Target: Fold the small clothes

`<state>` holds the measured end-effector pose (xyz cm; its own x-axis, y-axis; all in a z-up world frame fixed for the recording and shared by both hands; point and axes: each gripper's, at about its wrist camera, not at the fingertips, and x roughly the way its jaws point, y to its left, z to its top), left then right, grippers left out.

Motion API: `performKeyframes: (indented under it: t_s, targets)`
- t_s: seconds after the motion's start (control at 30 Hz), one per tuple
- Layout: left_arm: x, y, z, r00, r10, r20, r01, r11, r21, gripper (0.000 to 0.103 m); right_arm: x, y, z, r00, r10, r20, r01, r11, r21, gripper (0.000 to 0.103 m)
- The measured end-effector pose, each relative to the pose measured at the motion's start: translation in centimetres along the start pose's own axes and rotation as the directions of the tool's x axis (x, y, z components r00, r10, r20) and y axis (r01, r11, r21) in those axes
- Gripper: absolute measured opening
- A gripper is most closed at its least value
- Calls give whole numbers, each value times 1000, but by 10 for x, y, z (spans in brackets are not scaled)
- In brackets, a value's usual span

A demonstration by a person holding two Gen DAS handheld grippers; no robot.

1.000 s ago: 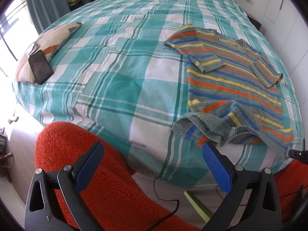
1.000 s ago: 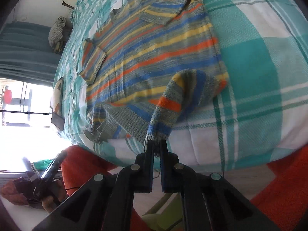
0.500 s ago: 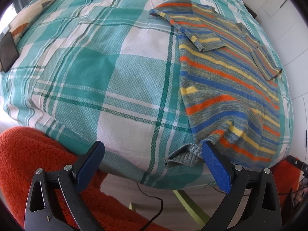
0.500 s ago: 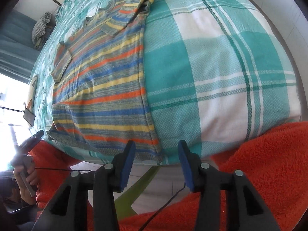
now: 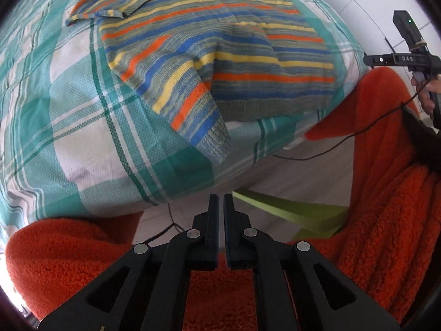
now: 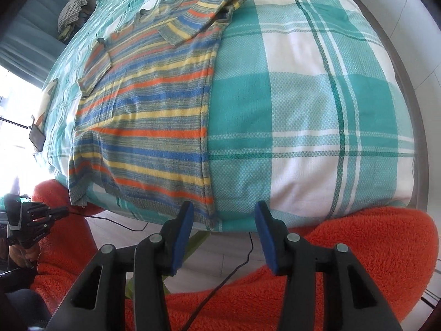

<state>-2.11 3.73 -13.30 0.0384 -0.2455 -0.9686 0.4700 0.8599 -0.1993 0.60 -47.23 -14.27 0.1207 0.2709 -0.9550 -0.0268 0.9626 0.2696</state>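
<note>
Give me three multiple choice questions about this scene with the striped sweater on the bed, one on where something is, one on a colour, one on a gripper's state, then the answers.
1. Where does the striped sweater lie?
A. on the floor
B. on the checked bedspread, its hem at the bed's near edge
C. on a chair

2. What colour are the pads of the right gripper?
A. blue
B. white
C. yellow

3. How does the left gripper stand?
A. wide open
B. shut on the sweater
C. shut, holding nothing

Answers: 1 B, the sweater is spread flat on the teal check cloth. 2 A, both inner faces show blue. 3 C, its fingers meet short of the bed, with no cloth between them.
</note>
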Motion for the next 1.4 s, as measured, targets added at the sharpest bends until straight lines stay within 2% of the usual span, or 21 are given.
performKeyframes:
  t_s: [0.1,0.17,0.23,0.3,0.37,0.43,0.47,0.5,0.53,0.6,0.7,0.8,0.87,0.93,1.03,1.13,1.2,1.27,1.3,1.37,1.4]
  targets:
    - [-18,31,0,996,26,86,-13,988,-151,80,9,1,1,998,20,-51,-22,999,-48,64]
    - [-18,52,11,990,44,133,-9,967,-255,84,22,7,-1,993,50,-111,-63,991,-119,65]
    - [1,60,27,994,-19,110,52,952,-302,84,42,16,-4,980,66,-185,-102,976,-193,65]
    - [32,54,42,996,-72,48,83,948,-309,84,65,26,-5,963,81,-257,-144,961,-235,65]
    - [66,45,52,998,-55,-37,41,947,-320,84,88,36,-3,952,80,-295,-161,952,-261,65]
    - [92,45,54,996,-36,-83,4,933,-359,70,111,43,1,947,65,-314,-158,947,-281,64]
    - [98,49,52,994,-46,-96,5,923,-386,55,121,44,3,948,40,-316,-137,947,-292,52]
    - [98,54,47,992,-76,-98,29,910,-413,4,127,44,4,949,11,-316,-112,947,-301,39]
    - [92,58,42,989,-121,-83,73,898,-434,4,130,42,4,948,-7,-318,-94,949,-300,5]
    - [65,59,33,991,-131,-36,106,914,-392,4,116,35,2,948,20,-316,-112,955,-275,6]
    - [29,53,19,998,-12,-62,-4,970,-245,4,74,30,-9,953,-4,-302,-96,944,-316,5]
    - [24,49,17,987,119,-106,-133,981,-141,5,55,23,-11,955,-41,-294,-60,943,-327,5]
    - [33,45,19,980,139,-142,-151,985,-81,17,66,23,-9,951,-62,-303,-41,946,-320,5]
    - [35,46,22,978,146,-151,-158,985,-70,61,84,24,-7,949,-69,-308,-31,951,-306,6]
    - [8,63,26,993,111,-33,-115,980,-164,78,98,25,-11,946,-80,-313,-20,953,-302,6]
    - [-11,94,27,997,54,61,-33,953,-301,78,97,26,-15,951,-79,-301,-16,954,-300,6]
    - [-2,104,32,996,70,57,-45,932,-360,76,93,25,-15,953,-76,-293,-15,955,-296,6]
    - [21,98,40,998,62,2,-57,935,-350,64,93,23,-13,953,-70,-293,-18,958,-288,6]
    - [36,92,36,998,50,-41,-60,947,-315,49,90,19,-6,953,-69,-295,-19,958,-286,6]
    - [61,75,40,990,49,-130,-79,967,-241,3,91,18,-2,953,-66,-296,-22,958,-287,6]
    - [67,72,40,987,62,-152,-97,966,-238,4,91,17,-2,953,-64,-297,-25,957,-288,6]
